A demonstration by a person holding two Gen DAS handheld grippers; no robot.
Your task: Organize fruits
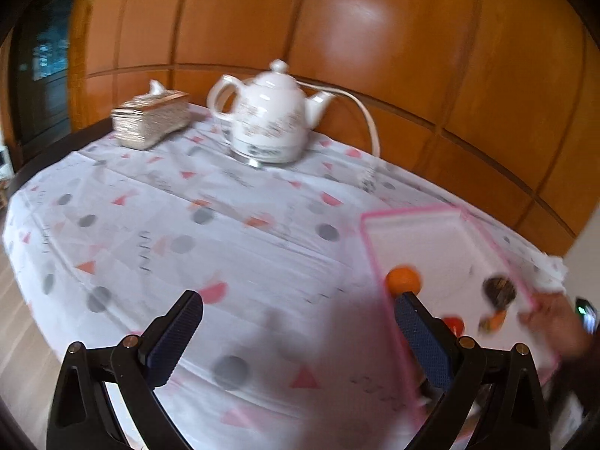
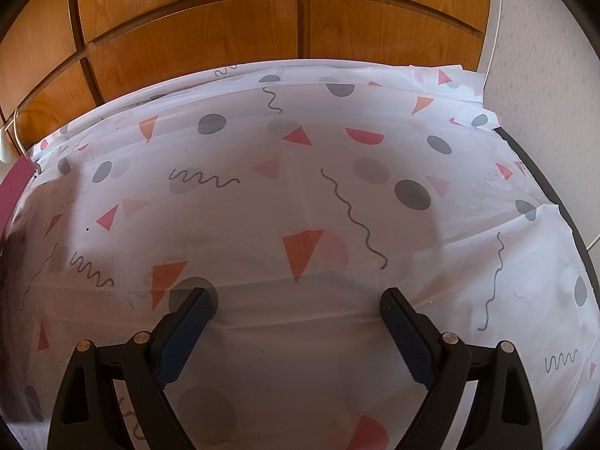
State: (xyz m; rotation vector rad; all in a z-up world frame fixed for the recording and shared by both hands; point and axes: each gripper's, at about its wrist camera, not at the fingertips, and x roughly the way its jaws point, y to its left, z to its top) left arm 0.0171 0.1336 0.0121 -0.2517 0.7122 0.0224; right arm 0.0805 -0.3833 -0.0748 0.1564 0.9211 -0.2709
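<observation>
In the left wrist view a white tray with a pink rim [image 1: 408,214] lies on the table at the right. In it are an orange [image 1: 403,279], a dark round fruit [image 1: 499,291], a red fruit [image 1: 454,324] and a small orange piece [image 1: 497,320]. My left gripper [image 1: 300,303] is open and empty, with its right finger [image 1: 420,332] over the tray's near left rim, just in front of the orange. My right gripper [image 2: 296,300] is open and empty above bare tablecloth; no fruit shows in its view.
A white teapot [image 1: 268,116] with a white cord [image 1: 369,120] and a tissue box [image 1: 152,118] stand at the back of the table. A patterned cloth [image 2: 300,195] covers the table. Wood panelling [image 2: 225,18] is behind. A hand [image 1: 555,318] is at the tray's right edge.
</observation>
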